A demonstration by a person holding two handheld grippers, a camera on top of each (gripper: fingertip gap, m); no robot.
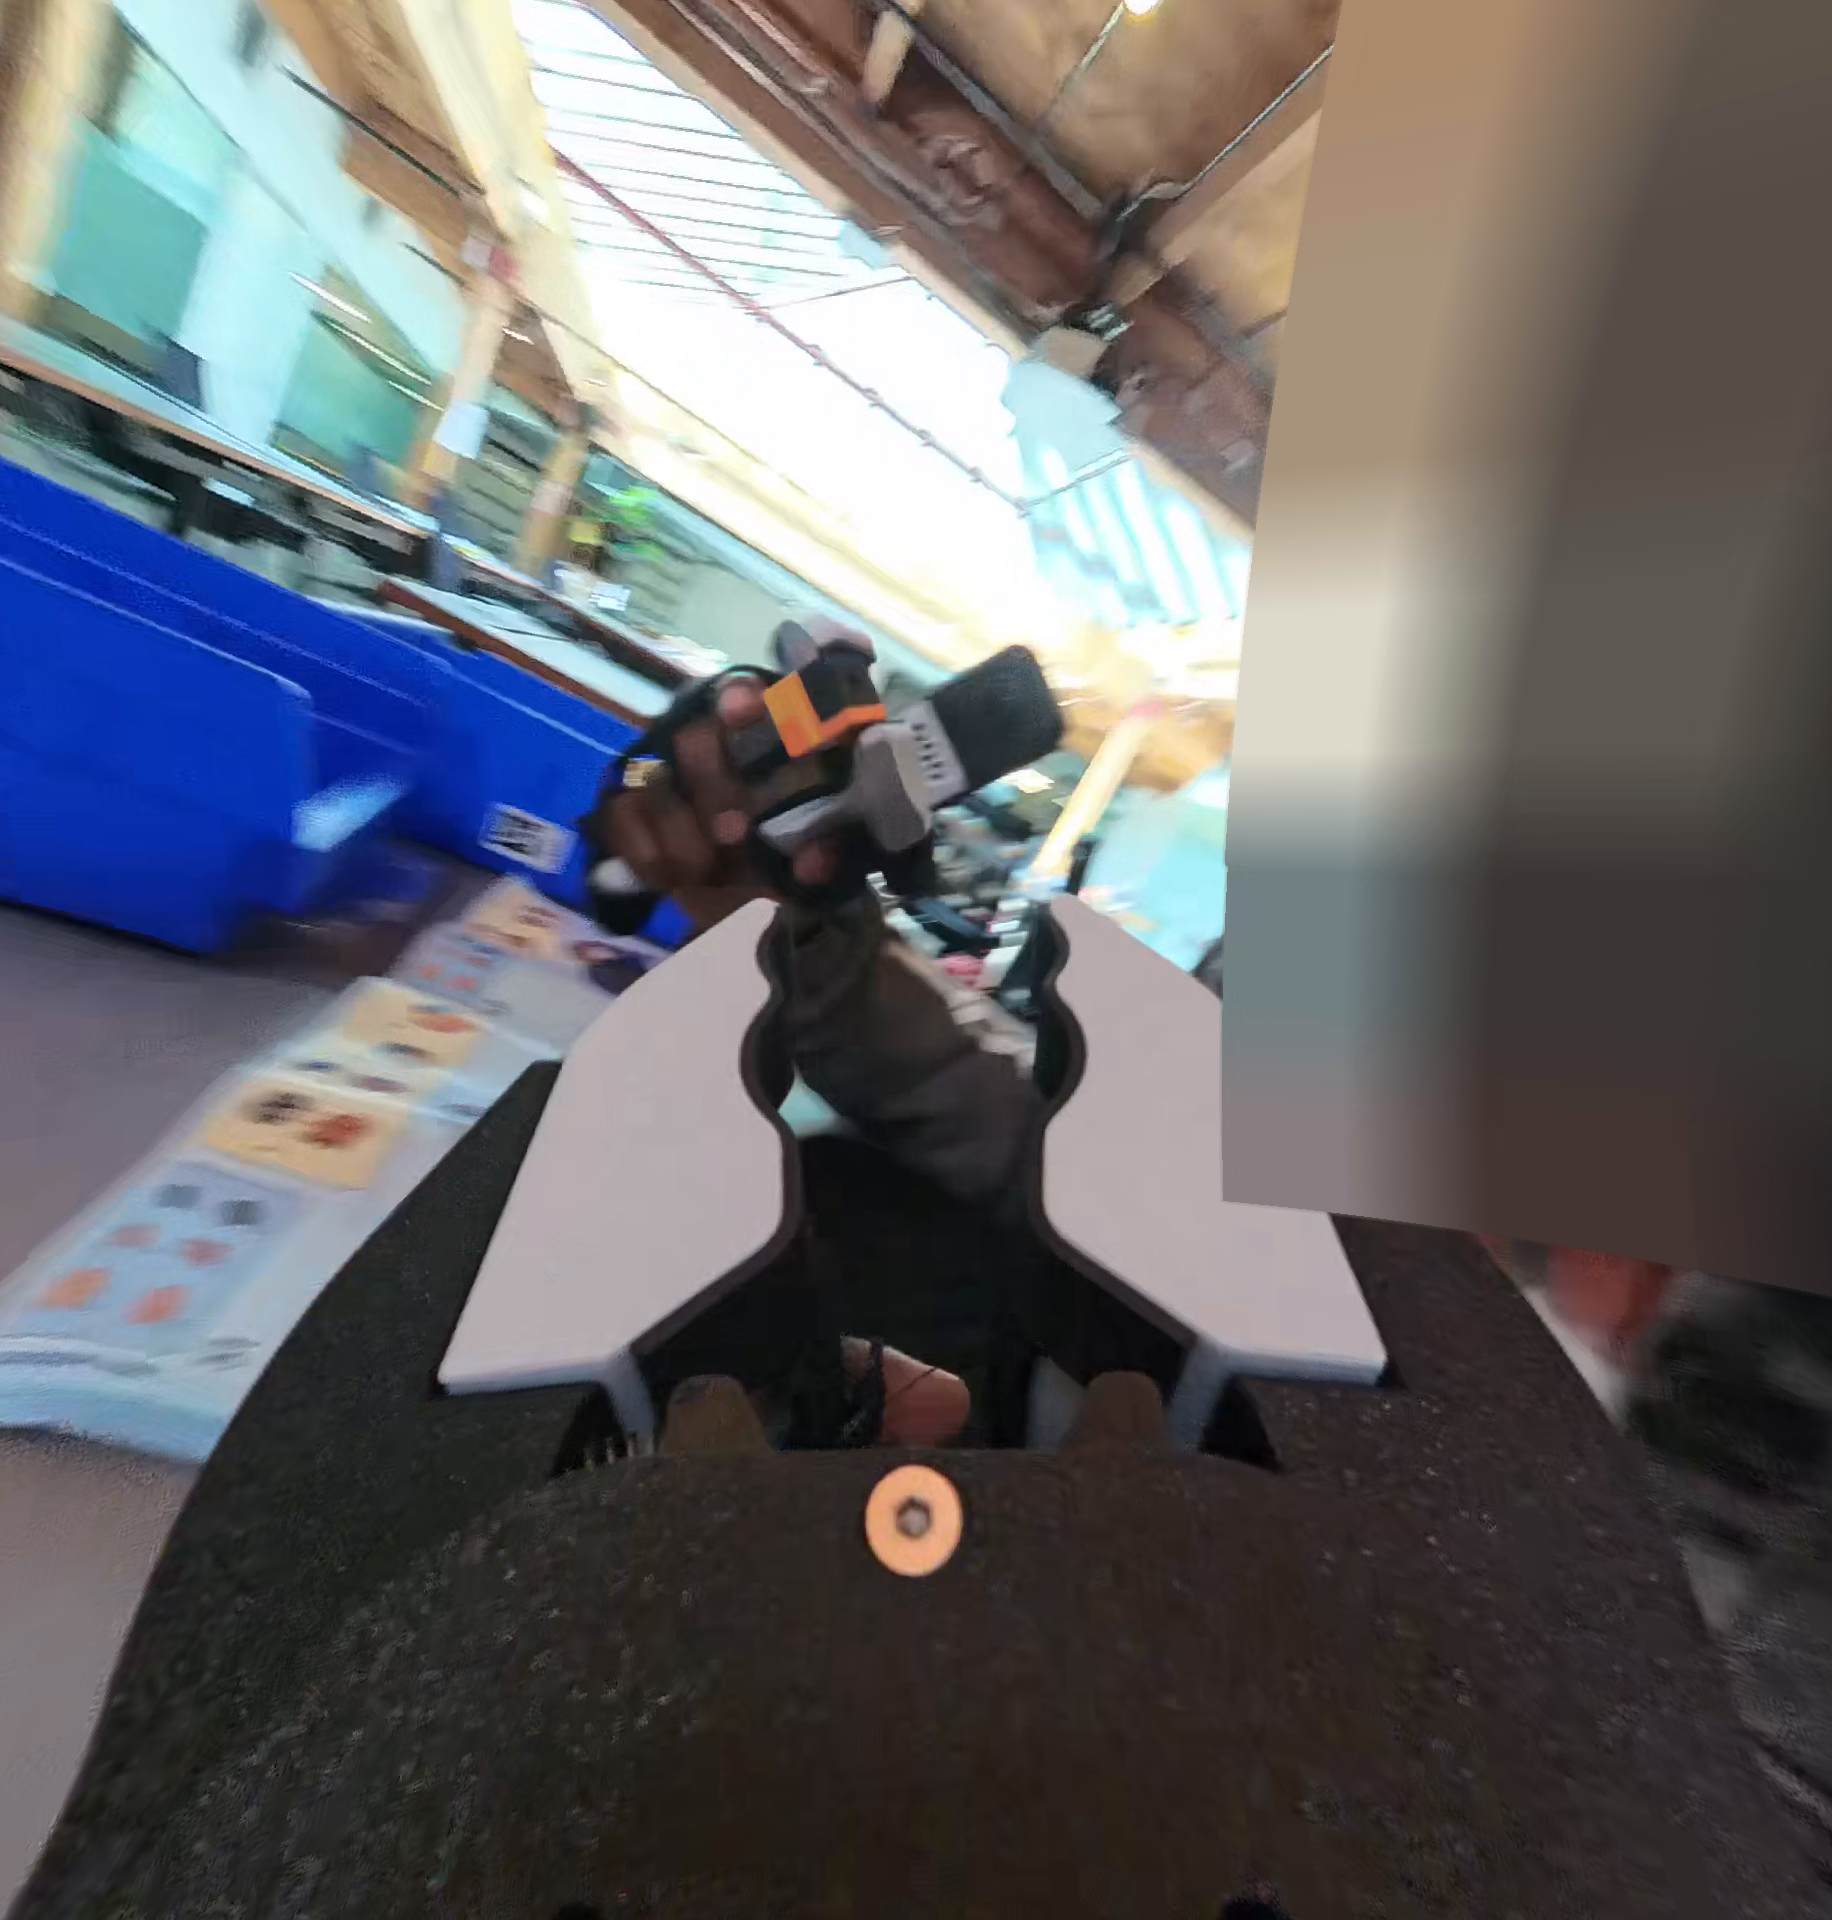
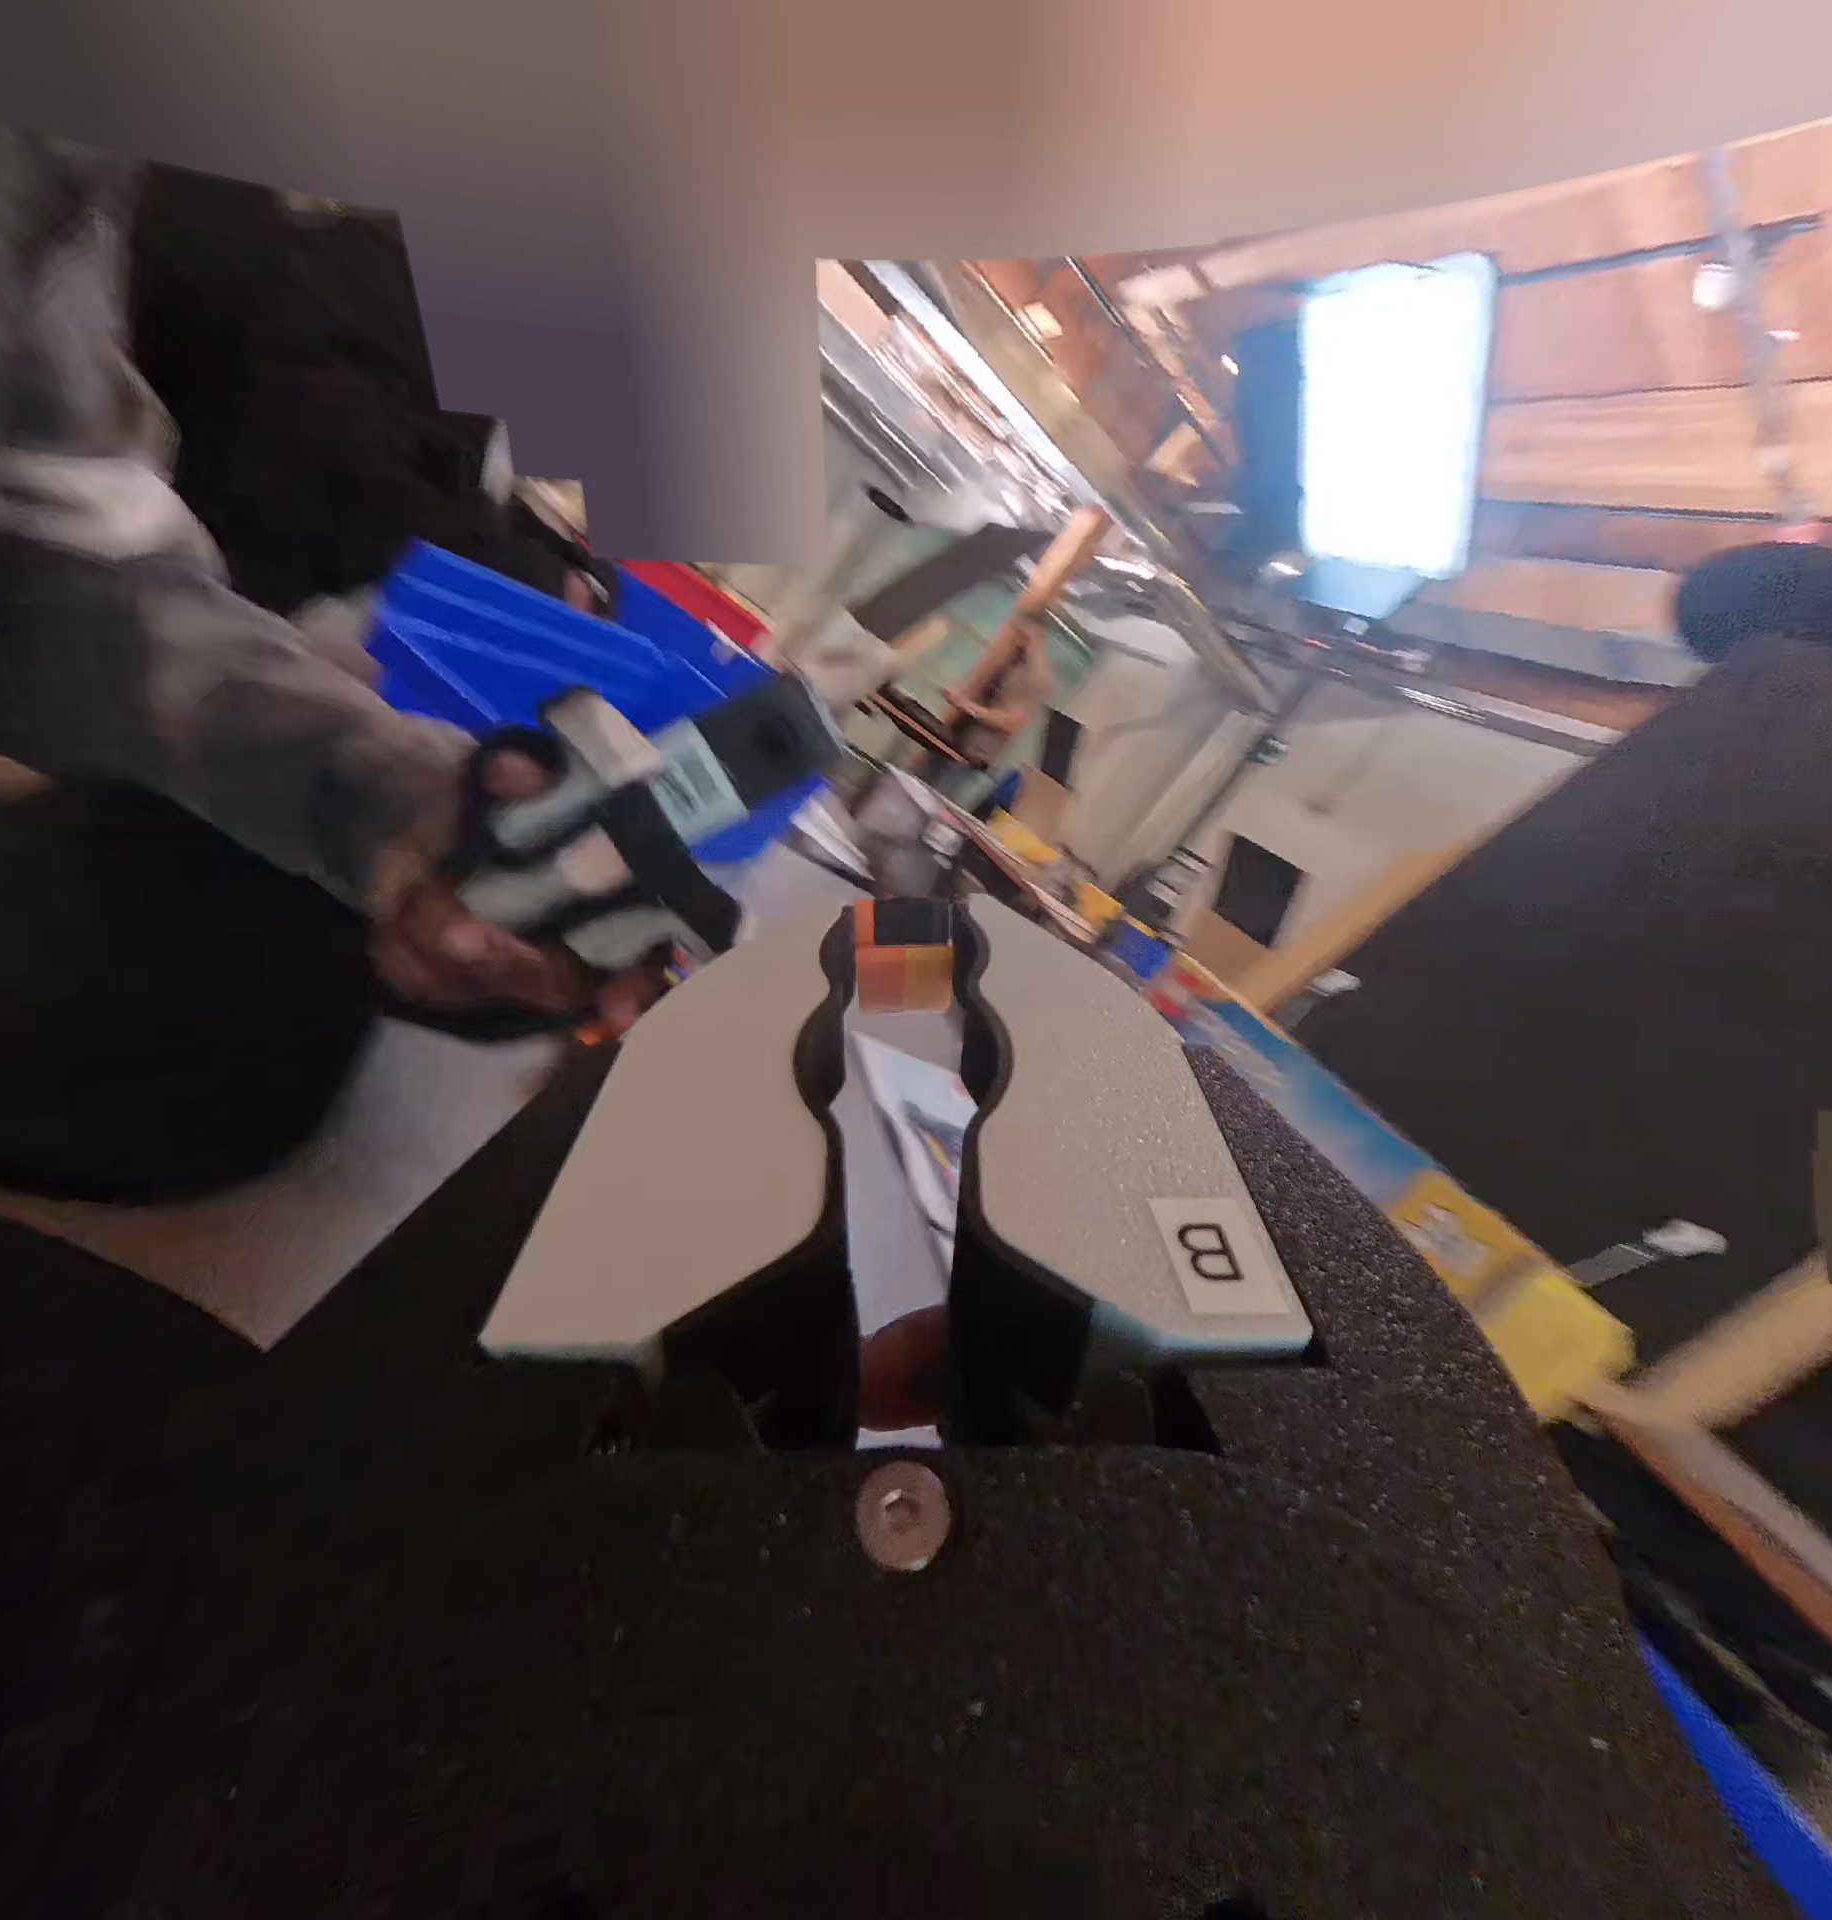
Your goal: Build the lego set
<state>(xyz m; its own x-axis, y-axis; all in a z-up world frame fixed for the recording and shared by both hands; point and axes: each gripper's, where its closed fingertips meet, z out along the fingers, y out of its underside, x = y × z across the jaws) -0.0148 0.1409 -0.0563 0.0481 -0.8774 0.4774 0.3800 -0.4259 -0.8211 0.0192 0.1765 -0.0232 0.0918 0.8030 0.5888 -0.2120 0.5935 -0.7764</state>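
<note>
A workshop with a timber ceiling and bright skylights fills the background, all of it tilted and smeared by motion; blue bins (image 1: 164, 707) stand at the far edge of a grey desk (image 1: 81, 1039), on which printed picture sheets (image 1: 299, 1122) lie in a row.

My right gripper (image 2: 901, 956) is closed on a small orange-and-black block (image 2: 899, 954). It sits at the very tips, a dark pad pressing on either side, with the rest of the slot bare behind it. The left wrist view shows the same block (image 1: 803, 712) held raised above the desk in my right hand (image 1: 683, 810).

My left gripper (image 1: 907, 935) is parted and holds nothing; only my own sleeve (image 1: 891, 1049) shows through the gap, well beyond the fingers (image 1: 683, 1039).

With the block pinched so near the tips, I judge steady pressure and a slower, level carry the sound technique, since a jolt could twist it out. The left fingers, spread as they are, look ready to take or steady the block if I bring the two grippers together squarely.
</note>
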